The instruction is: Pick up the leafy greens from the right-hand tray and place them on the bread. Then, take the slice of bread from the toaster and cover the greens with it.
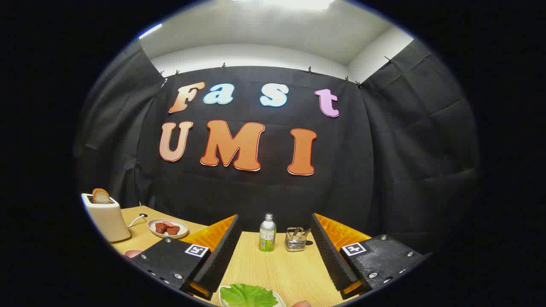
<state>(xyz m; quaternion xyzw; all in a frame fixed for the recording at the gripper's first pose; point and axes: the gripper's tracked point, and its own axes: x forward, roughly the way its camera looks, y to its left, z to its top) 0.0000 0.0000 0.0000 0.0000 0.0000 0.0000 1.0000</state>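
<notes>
Here, fingers (273, 251) spread wide, empty, above leafy greens (248, 295)

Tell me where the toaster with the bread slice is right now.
In the gripper view the toaster stands on the table's far left, beyond the open gripper's left finger, bread slice sticking up, beside a plate of meat pieces.

Out on the pale wooden table (273, 268), a small bottle (267, 233) with a silver cap and a green-and-white label stands upright, and just beside it sits a little wire basket (296, 239) holding what look like small packets. Well off to the other side, a light plate (167, 228) carries a few reddish-brown pieces of food. Behind it all hangs the black cloth wall (384, 170), pinned along its top edge under a white ceiling (273, 38).
</notes>
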